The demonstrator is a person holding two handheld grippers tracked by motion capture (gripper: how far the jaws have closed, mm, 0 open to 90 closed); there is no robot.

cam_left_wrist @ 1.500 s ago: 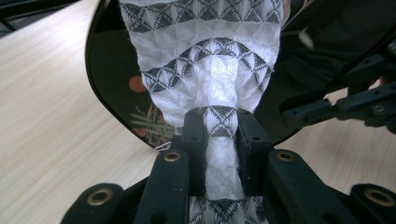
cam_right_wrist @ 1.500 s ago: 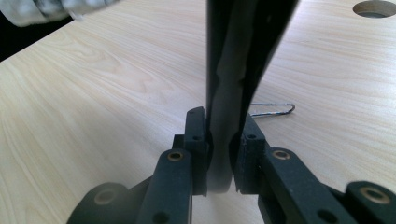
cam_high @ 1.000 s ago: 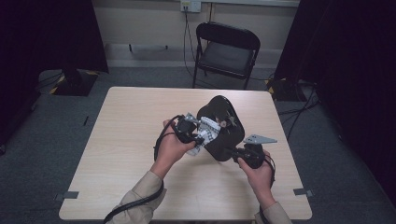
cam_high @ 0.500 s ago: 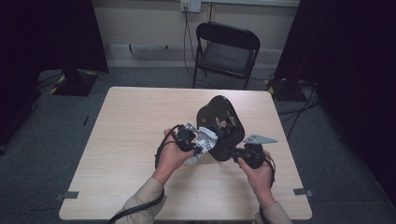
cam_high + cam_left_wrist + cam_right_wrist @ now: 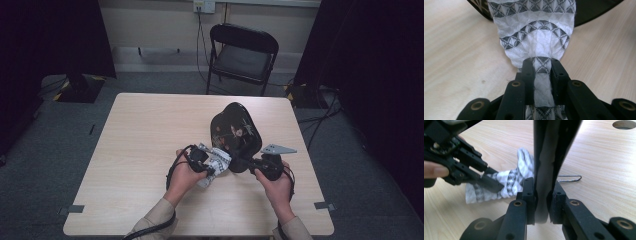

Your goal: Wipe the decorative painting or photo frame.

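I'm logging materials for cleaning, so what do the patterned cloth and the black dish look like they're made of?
Cloth: woven, textured white fabric with grey triangle bands, matte, probably cotton. Black dish: glossy, lacquer-like surface with a painted motif; lacquered wood or plastic, can't tell which.

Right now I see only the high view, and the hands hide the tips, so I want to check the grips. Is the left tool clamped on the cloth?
Observer: Yes. In the left gripper view, the left tool pinches a bunched fold of the white cloth between its pads.
Operator: And the right tool?
Observer: The right gripper view shows the right tool shut on the rim of the black tray, one pad on each face.
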